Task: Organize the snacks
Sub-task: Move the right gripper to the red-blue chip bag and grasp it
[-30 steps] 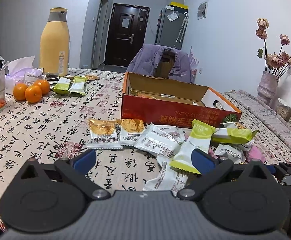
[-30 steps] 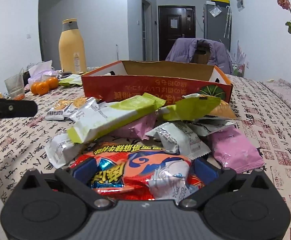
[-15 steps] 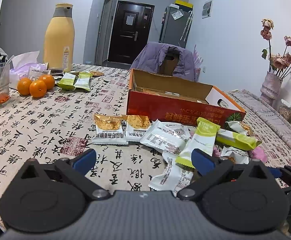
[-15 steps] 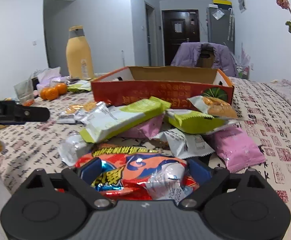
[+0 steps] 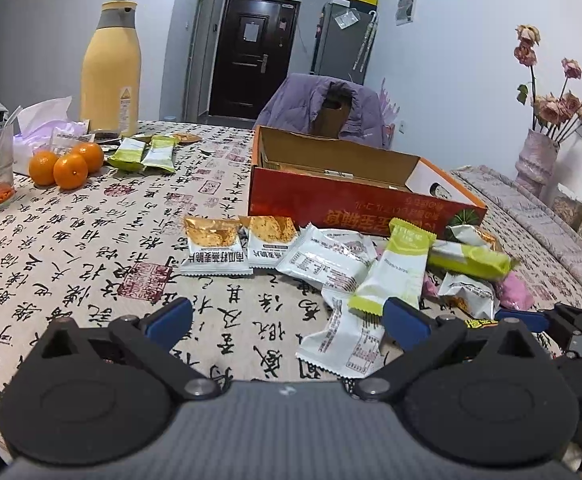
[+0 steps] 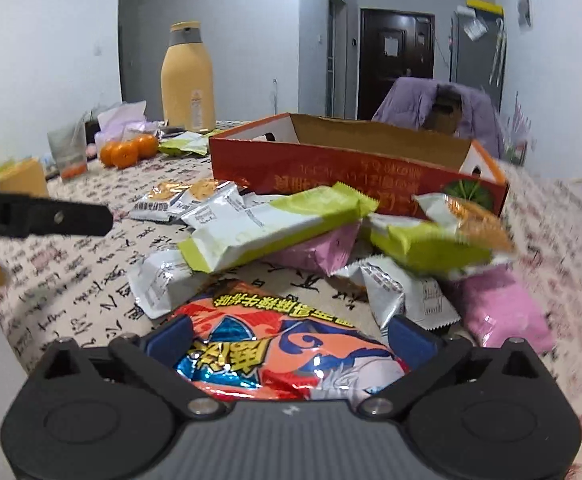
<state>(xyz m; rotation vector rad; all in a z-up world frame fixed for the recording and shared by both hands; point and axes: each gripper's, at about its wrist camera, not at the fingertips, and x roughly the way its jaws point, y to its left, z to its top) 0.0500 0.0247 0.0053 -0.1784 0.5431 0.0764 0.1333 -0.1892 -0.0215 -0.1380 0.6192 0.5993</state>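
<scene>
Most snacks (image 5: 331, 260) lie outside the box (image 5: 355, 204), the right gripper (image 6: 291, 334) holds a red bag (image 6: 287, 356), the left gripper (image 5: 287, 316) gapes empty

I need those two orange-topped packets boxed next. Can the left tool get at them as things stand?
Probably yes. The left tool is open with bare tablecloth ahead, and the two orange-topped packets lie flat at the pile's left edge with nothing on top.
</scene>
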